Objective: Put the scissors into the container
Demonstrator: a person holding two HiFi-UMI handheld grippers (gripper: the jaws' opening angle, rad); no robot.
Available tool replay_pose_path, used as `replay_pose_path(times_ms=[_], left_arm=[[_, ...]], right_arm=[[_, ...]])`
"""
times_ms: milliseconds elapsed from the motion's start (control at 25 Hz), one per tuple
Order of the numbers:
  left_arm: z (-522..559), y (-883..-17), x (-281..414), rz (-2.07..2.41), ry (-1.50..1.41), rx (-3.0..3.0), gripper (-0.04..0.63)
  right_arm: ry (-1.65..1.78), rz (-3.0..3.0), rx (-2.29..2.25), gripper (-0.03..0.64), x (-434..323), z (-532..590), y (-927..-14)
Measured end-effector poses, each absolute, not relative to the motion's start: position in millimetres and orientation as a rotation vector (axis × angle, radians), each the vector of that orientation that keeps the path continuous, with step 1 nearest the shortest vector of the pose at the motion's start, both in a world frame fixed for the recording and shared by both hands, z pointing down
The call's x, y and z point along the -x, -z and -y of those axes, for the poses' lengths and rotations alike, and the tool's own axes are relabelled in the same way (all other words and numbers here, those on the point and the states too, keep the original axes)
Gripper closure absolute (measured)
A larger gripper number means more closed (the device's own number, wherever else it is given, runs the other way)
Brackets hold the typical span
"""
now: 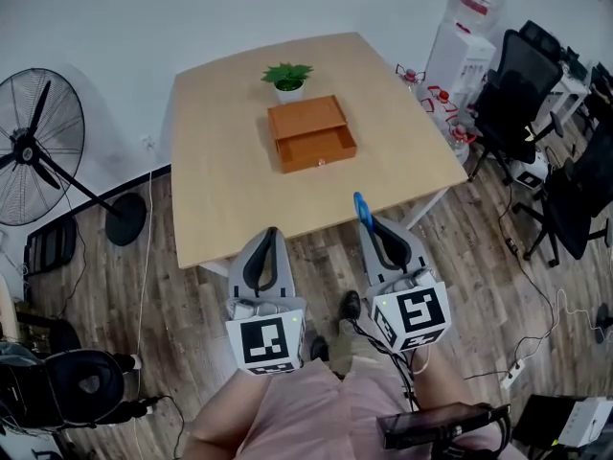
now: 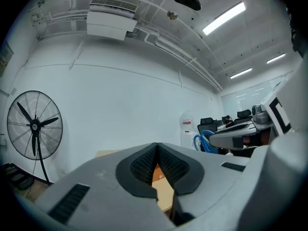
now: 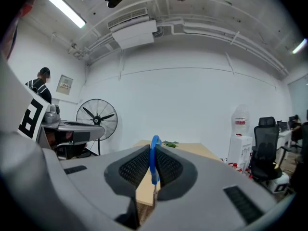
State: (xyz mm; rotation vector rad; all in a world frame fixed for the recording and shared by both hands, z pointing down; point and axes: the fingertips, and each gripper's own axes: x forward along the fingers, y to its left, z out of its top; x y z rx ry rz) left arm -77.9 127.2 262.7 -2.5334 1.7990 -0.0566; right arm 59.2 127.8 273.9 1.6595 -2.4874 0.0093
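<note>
The scissors (image 1: 362,209) are held off the table (image 1: 220,171), just short of its near edge, blue handle uppermost. They are clamped between the jaws of the right gripper (image 1: 369,224); in the right gripper view the blue handle (image 3: 154,160) is seen pinched between the dark pads. The left gripper (image 1: 269,236) is held beside it, also short of the near edge, and its jaws are seen pressed together with nothing between them.

The container (image 1: 311,132) is set on the table's middle, toward the far edge, with its drawer drawn out toward the near edge. Bare tabletop is left between the near edge and the container, and on both sides of it. A plant (image 1: 287,77) is placed just behind the container, near the far edge.

Left of the table a fan (image 1: 38,147) is stood on the floor. Right of it a water dispenser (image 1: 460,36) and two dark chairs (image 1: 512,89) (image 1: 584,195) are seen.

One pair of scissors, one container, one plant, one fan and two grippers are counted.
</note>
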Motion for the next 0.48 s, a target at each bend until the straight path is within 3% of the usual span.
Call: replay_pose_path(times_ms=[480], left_arm=[[-39, -282, 46, -1.828, 0.135, 2.533, 0.591]], right_arm=[[-0.094, 2.536, -1.625, 0.584, -89, -41, -294]])
